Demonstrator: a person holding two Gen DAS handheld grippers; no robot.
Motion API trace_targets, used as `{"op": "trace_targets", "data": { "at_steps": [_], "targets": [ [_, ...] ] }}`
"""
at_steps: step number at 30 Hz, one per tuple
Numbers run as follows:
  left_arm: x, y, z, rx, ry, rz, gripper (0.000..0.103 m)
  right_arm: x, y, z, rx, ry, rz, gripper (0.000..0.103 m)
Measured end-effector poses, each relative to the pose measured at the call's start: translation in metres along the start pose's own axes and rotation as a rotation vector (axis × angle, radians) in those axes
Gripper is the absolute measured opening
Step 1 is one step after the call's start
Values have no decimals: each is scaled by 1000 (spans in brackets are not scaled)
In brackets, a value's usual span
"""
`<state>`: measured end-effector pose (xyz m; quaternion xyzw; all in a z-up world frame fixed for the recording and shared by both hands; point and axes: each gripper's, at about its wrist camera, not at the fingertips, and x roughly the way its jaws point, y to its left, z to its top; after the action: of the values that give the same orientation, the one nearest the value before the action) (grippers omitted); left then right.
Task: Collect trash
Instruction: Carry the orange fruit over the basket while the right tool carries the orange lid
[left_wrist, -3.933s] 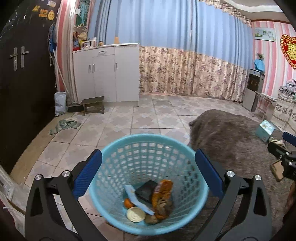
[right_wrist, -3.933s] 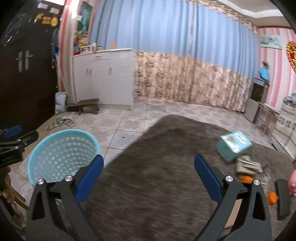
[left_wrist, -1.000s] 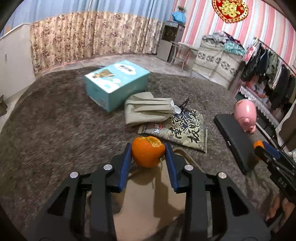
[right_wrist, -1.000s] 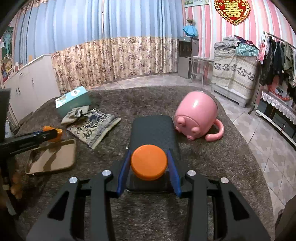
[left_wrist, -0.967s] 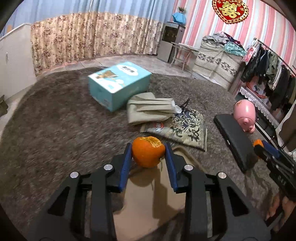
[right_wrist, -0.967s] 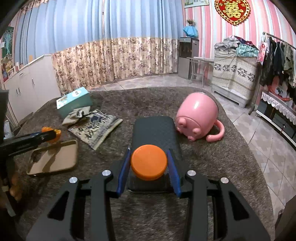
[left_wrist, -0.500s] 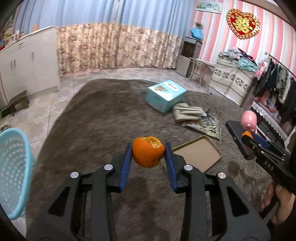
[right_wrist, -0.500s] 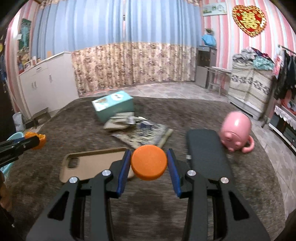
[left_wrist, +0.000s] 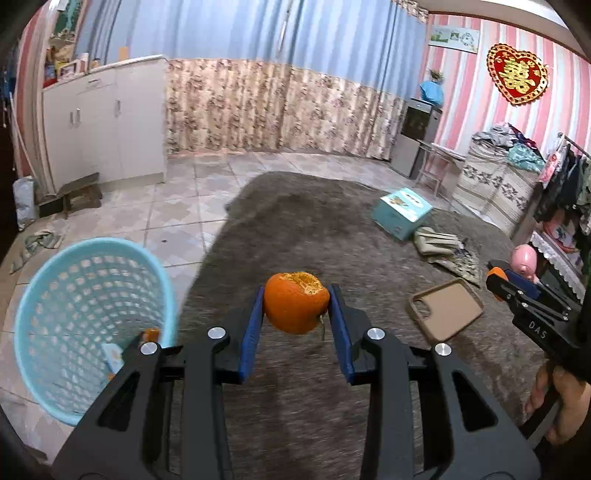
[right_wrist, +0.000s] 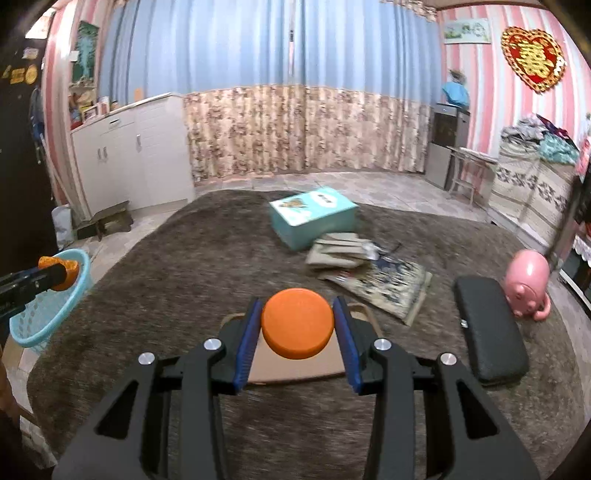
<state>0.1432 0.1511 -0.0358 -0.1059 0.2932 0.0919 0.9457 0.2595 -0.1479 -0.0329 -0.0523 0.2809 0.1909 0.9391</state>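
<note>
My left gripper (left_wrist: 296, 308) is shut on a half-peeled orange (left_wrist: 295, 308), held above the grey-brown rug (left_wrist: 317, 236). The light blue mesh basket (left_wrist: 55, 295) stands on the tiles at the lower left of the left wrist view, with a few scraps in its bottom. My right gripper (right_wrist: 297, 323) is shut on a round orange lid (right_wrist: 297, 323), above a tan phone case (right_wrist: 295, 365) on the rug. In the right wrist view the left gripper (right_wrist: 59, 273) with its orange shows at the far left, near the basket (right_wrist: 48, 310).
On the rug lie a teal box (right_wrist: 314, 216), folded beige cloth (right_wrist: 340, 253), a printed bag (right_wrist: 391, 284), a black case (right_wrist: 489, 325) and a pink pig mug (right_wrist: 530, 280). White cabinets (left_wrist: 107, 118) and a small stool (left_wrist: 79, 194) stand at the back left.
Both grippers have swung left across the rug, each keeping its item. The blue basket has come into the left wrist view and now sits close at the lower left.
</note>
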Motion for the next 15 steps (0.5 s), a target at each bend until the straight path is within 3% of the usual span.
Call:
{"op": "trace_targets", "data": {
  "at_steps": [15],
  "targets": [
    [-32,85,-1,-46,-49,104,34,2,93,24,-78,-35,99,40]
  ]
}}
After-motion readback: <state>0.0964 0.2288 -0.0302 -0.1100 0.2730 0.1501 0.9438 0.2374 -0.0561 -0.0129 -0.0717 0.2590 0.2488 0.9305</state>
